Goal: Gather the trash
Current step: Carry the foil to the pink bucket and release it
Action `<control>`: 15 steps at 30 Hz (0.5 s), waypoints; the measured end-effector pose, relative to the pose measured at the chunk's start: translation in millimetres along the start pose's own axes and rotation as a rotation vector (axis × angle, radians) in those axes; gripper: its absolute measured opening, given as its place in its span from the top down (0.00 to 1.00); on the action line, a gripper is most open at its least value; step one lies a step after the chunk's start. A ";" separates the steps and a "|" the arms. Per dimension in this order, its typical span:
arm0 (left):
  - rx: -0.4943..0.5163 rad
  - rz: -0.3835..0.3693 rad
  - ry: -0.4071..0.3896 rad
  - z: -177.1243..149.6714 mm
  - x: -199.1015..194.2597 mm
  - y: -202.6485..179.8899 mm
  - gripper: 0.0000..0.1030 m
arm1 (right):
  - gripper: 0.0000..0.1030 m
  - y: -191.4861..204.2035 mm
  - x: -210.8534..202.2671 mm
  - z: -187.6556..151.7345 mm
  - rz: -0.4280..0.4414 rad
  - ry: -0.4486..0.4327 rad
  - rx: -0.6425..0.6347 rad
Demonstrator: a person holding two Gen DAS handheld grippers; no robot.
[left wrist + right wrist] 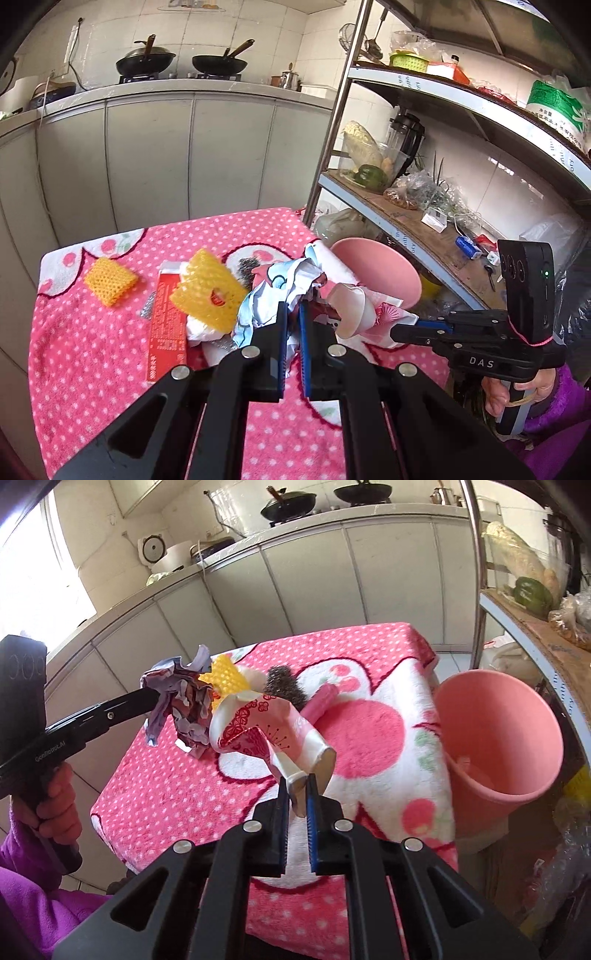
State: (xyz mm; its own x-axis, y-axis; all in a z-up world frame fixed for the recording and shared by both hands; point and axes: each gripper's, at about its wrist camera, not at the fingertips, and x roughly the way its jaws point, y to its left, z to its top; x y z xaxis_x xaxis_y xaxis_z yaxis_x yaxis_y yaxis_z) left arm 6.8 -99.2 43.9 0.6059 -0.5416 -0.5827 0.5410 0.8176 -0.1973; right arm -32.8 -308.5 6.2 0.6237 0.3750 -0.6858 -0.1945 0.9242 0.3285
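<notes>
- The table (pixel 177 794), under a pink dotted cloth, stops at a far edge facing the grey cabinets (pixel 147 155), with a strip of bare floor between them.
- A metal shelf rack (pixel 424 206) crowds the table's right side.
- The pink bin (pixel 495 746) stands tilted in the gap between table edge and rack, its mouth open toward the table.
- The left gripper (pixel 291 314) pinches a crumpled printed wrapper (pixel 280 291), lifted clear of the cloth.
- The right gripper (pixel 298 790) is clamped on a crushed paper cup (pixel 273 734) (red-patterned), held above the cloth near the bin-side edge.
- Left on the cloth: a red packet (pixel 168 325), two yellow foam nets (pixel 110 282), and a steel scourer (pixel 284 685).
</notes>
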 end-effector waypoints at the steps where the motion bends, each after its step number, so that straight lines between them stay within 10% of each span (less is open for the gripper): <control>1: 0.014 -0.016 -0.002 4.4 4.2 -6.7 0.95 | 0.91 -6.2 -3.9 0.8 -0.014 -0.011 0.015; 15: 0.090 -0.192 0.009 53.9 88.9 -87.0 0.95 | 0.91 -96.6 -51.5 -7.5 -0.245 -0.124 0.209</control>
State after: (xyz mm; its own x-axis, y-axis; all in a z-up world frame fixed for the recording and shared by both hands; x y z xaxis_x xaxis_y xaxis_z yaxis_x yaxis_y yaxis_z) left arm 45.1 -229.0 51.8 0.4817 -0.6838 -0.5480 0.6964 0.6783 -0.2343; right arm -51.9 -416.6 4.9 0.7224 0.1206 -0.6809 0.1233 0.9464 0.2984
